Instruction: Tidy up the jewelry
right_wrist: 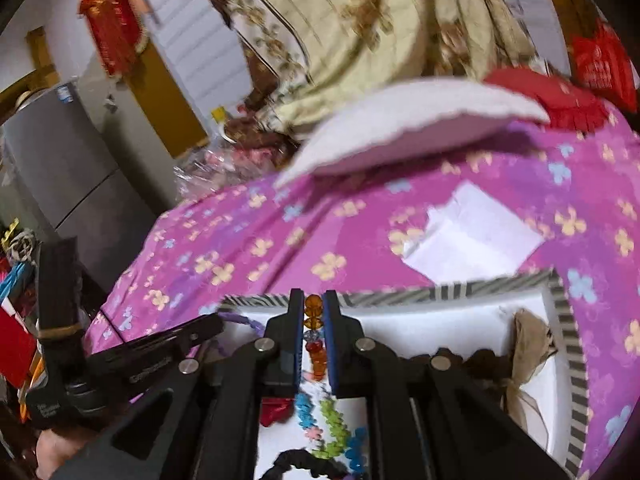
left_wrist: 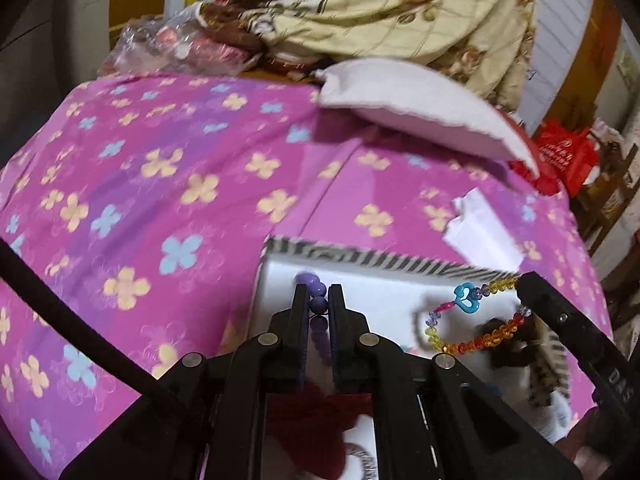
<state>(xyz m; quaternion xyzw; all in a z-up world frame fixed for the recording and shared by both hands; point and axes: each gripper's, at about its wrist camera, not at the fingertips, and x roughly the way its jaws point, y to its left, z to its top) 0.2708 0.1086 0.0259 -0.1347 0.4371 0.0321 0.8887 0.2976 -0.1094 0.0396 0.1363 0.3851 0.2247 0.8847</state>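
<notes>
Gripping w/ both units over a white tray [left_wrist: 400, 292] edged in zebra stripe, set on a bed under a pink floral sheet [left_wrist: 160, 168].

Left wrist view:
- Left gripper [left_wrist: 319, 300], lower centre of frame: jaws pressed together, pinching a purple bead bracelet [left_wrist: 318, 304]. Beads visible betw. the jaws and just past the tips, upper part of strand over the tray's near-left corner.
- Right gripper [left_wrist: 532, 284], lower right of frame: holds one end of a multicolour bead strand [left_wrist: 472, 340]. Strand loops down over the tray interior; orange, yellow, red beads plus a blue heart-shaped piece [left_wrist: 466, 298] at upper part of loop.
- Dark brown item at right of tray, blurred; ID not possible.
- White paper [left_wrist: 480, 232] on sheet, upper right of tray. White pillow [left_wrist: 420, 100] above it, tilted. Cream floral quilt [left_wrist: 400, 8] at top of frame.

Right wrist view:
- Right gripper, lower centre: jaws nearly closed, pinching the multicolour strand; orange bead at the tips, red and orange beads betw. the blue pads.
- Left gripper, lower left of frame, tip at tray's left edge, purple strand trailing beside it.
- Bottom of frame, under the gripper body: blue, green and pink bead pieces, a black beaded loop [right_wrist: 304, 460], a red item; all inside the tray.
- Beige fabric piece [right_wrist: 528, 344] at right end of tray.
- Grey fridge [right_wrist: 60, 168] at left of frame.
</notes>
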